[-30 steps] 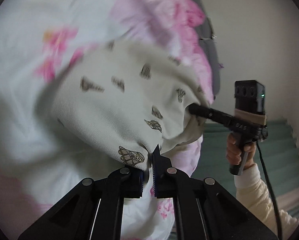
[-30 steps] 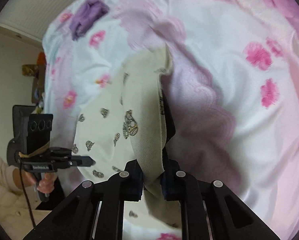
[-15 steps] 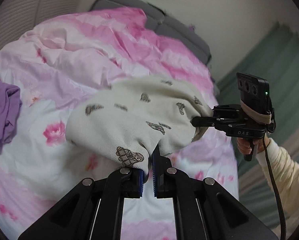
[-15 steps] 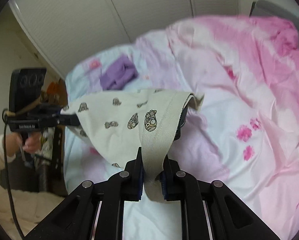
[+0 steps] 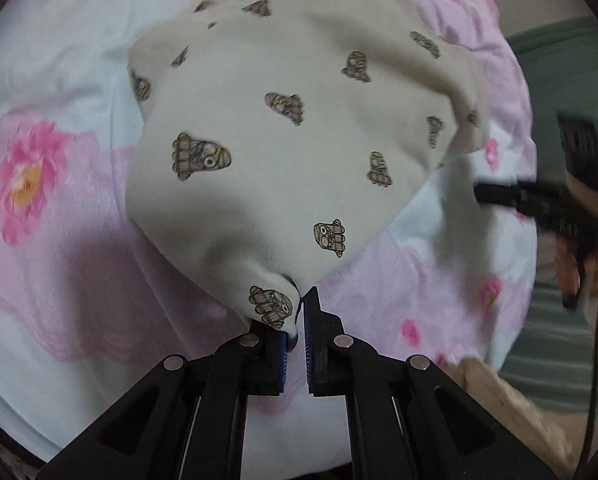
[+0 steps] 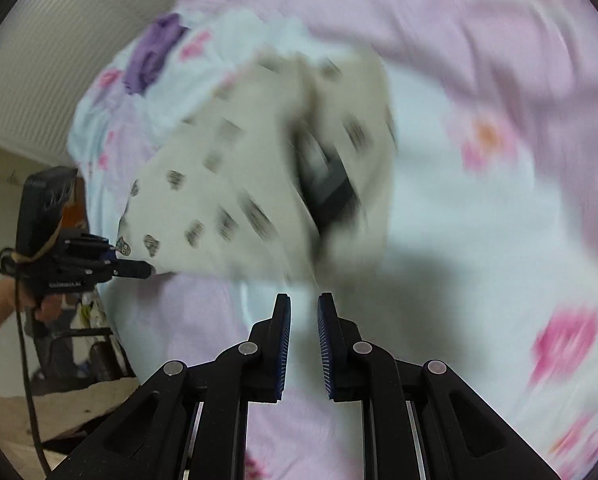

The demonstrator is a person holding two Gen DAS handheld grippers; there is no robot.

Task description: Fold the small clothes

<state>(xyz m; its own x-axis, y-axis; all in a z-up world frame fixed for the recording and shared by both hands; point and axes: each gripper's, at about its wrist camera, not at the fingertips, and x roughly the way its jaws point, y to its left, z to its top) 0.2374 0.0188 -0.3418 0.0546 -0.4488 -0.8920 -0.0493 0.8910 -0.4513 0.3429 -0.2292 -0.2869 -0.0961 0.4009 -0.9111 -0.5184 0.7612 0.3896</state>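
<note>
pink-flowered bedding [image 5: 51,264] is spread beneath everything. one corner of the cream printed garment [image 5: 291,128] is pinched by the left gripper [image 5: 297,334]; the right gripper [image 6: 304,334] is parted and empty. no finished fold is seen; most folding remains.

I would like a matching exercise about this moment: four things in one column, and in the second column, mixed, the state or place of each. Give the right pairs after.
Things:
1. left gripper
2. right gripper
3. cream printed garment
4. purple cloth

States or places:
A. lies far back on the floral bedcover, touched by nothing
B. fingers apart, nothing between them
C. one corner pinched, the rest spread over the bedcover
D. shut on a corner of fabric

Pairs: 1-D, 2-B, 3-C, 4-A
</note>
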